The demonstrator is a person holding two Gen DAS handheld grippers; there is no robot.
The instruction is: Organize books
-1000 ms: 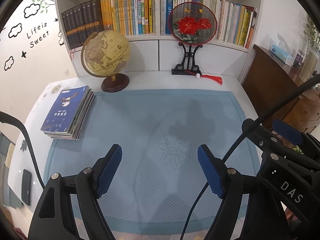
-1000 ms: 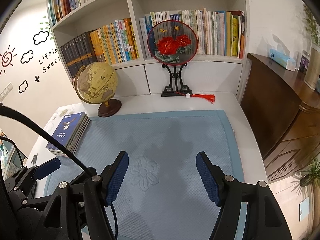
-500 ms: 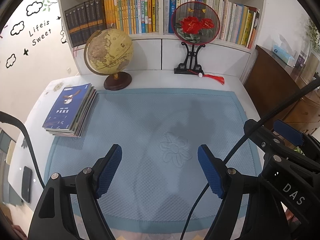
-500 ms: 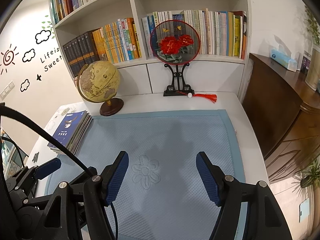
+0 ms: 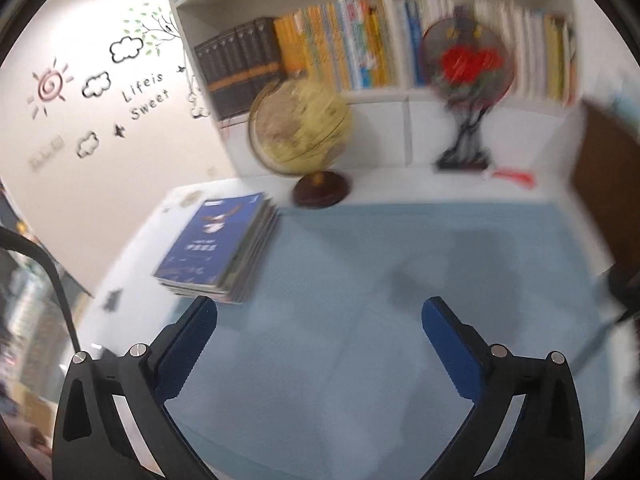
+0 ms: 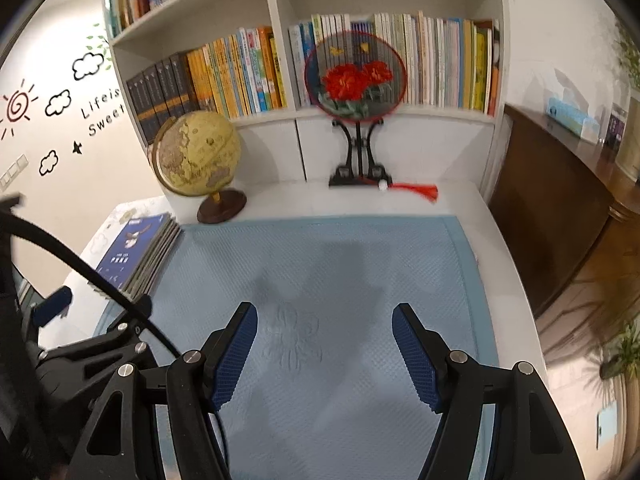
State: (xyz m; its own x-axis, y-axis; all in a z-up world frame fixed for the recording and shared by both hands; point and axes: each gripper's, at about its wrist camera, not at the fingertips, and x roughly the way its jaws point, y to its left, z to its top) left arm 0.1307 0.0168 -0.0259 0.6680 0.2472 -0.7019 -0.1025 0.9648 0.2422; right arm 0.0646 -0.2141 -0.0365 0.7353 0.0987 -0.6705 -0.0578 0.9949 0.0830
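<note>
Item: stack of books (image 5: 218, 248), blue cover uppermost, lying flat at the desk's (image 5: 132, 280) left edge, partly on the blue mat (image 5: 360, 280). In the left wrist view we are seeing it at about 11 o'clock from the left gripper (image 5: 320, 324), its near corner just beyond the left pad (image 5: 188, 348) but not between the jaws. In the right wrist view the stack (image 6: 136, 254) is sitting at about 10 o'clock from the right gripper (image 6: 324, 340), well apart.

Item: left gripper. Its jaws are opening, now standing very wide, and we are seeing only bare mat between them; they are touching nothing.

Item: right gripper. Its jaws are standing partly apart over the mat's (image 6: 360, 280) embossed flower (image 6: 294, 336), holding nothing.

Item: surroundings. A globe (image 6: 196, 156) is standing at 12 o'clock from the stack; a round fan on a black stand (image 6: 356, 80) is standing to the globe's right, before the bookshelf (image 6: 280, 8).

Changes: against the earlier left wrist picture, we are finding the stack larger and nearer the left pad, the jaws wider, and the view blurred. The right wrist view is matching its earlier one.
</note>
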